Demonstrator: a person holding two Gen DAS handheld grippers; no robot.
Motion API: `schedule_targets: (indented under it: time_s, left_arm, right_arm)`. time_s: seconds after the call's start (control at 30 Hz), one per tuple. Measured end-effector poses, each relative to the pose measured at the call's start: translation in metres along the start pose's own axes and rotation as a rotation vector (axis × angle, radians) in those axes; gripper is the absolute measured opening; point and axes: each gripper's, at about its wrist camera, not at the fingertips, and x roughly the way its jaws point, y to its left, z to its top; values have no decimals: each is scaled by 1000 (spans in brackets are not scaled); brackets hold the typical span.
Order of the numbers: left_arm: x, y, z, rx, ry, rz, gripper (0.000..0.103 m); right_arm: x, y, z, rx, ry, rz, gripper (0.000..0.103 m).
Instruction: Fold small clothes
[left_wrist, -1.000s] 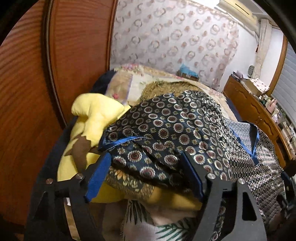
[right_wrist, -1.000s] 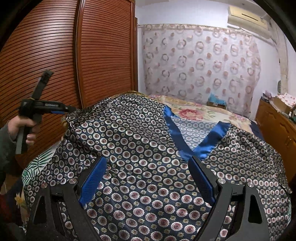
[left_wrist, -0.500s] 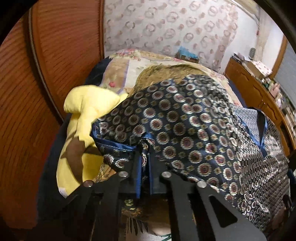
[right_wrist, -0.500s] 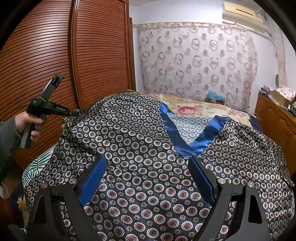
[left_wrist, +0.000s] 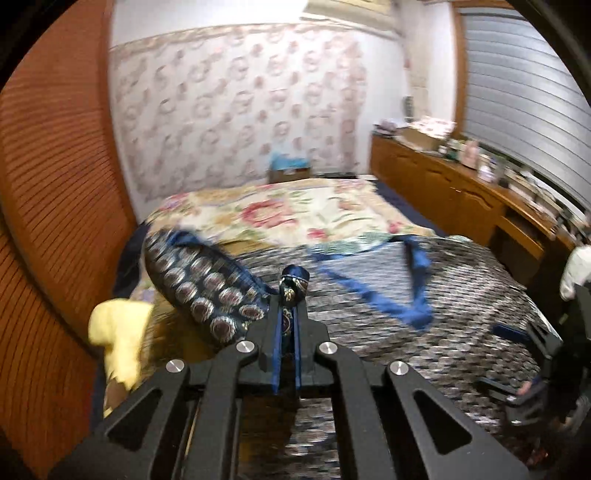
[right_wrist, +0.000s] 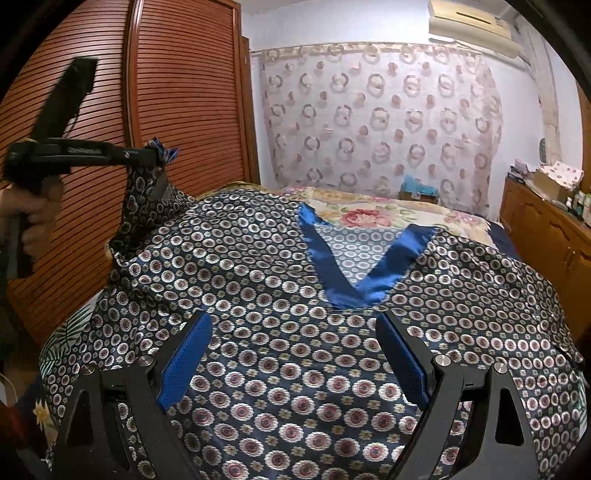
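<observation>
the left gripper (left_wrist: 287, 325) has its jaws pressed together on the blue-trimmed sleeve end of the patterned top (right_wrist: 280, 295), lifted above the bed's (left_wrist: 295, 210) left edge near the wardrobe (right_wrist: 177, 92). the right gripper (right_wrist: 295, 369) hovers with jaws spread over the chest, gripping nothing. the top lies flat, neckline (right_wrist: 354, 273) toward the far end. the sleeve's fold probably runs rightward across the body, where room is open.

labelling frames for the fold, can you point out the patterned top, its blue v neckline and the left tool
patterned top (right_wrist: 280, 362), right wrist view, on the chest panel.
blue v neckline (right_wrist: 384, 269), right wrist view, on its right band.
left tool (left_wrist: 287, 325), left wrist view, between the fingertips pinching the sleeve.
</observation>
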Motion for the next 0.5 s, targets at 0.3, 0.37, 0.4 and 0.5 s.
schedule_targets:
  time_s: [0.3,0.37,0.4,0.5]
  left_arm:
    - [-7,-5,-17,65,-3,-40,73]
    - [-8,6,-24,53,8,-23,77]
    - [-8,11,-27,45,15,-18,77]
    - [-3,17,-38,22,39,7,78]
  right_arm:
    - [-4,-13,6,9,1,-20,91]
    - [-4,-14,7,9,-2,-21,91]
    - [-4,-14,8,8,-2,-21,91]
    - [-4,-15,9,-3,-1,-20,91]
